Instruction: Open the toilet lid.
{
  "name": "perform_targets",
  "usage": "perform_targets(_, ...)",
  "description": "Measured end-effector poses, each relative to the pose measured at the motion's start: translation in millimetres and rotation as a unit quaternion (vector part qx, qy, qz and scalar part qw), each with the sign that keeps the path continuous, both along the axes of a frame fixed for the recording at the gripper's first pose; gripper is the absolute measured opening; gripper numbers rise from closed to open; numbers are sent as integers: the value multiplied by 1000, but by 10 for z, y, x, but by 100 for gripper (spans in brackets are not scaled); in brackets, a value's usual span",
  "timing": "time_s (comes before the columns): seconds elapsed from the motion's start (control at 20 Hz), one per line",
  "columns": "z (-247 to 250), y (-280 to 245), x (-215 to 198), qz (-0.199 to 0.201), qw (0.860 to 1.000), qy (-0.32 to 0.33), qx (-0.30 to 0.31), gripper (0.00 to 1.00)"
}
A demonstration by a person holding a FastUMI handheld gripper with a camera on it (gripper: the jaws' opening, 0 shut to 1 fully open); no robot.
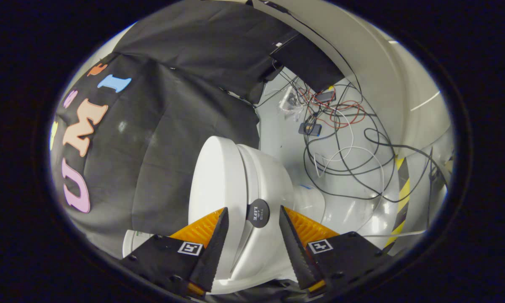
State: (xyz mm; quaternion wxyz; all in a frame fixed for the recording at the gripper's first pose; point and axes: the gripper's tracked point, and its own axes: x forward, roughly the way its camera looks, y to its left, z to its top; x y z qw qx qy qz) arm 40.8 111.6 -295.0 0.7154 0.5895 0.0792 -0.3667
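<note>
Tongs (252, 229) open, fingers spread either side of toilet lid (219, 185) edge, black round tab (258, 213) between tips. Lid raised off toilet (269, 181); cables (345, 139) on floor beyond.

Gripper (252, 229) fingers apart, flanking round tab (258, 213) on toilet lid (219, 176); toilet bowl (269, 176) right of lid; cables (345, 139) beyond on floor (353, 210).

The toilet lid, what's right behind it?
Behind the raised toilet lid hangs the black cloth wall; whatever the lid covers is hidden. The round dark tab on its edge sits between the open gripper fingers, unpressed.
</note>
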Motion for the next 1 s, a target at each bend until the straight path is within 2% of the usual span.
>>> perform_targets(0.15,-173,-20,84,20,1000,10,13,76)
perform_targets(0.35,-205,-20,175,38,999,10,13,52)
perform_targets(0.4,-199,6,43,45,999,19,16,46)
perform_targets(0.45,-215,-30,57,44,999,19,16,15)
perform_targets(0.6,-222,-13,139,39,999,3,22,12)
perform_targets(0.85,-107,15,110,82,997,12,6,7)
perform_targets(1.0,62,17,131,91,996,5,-13,7)
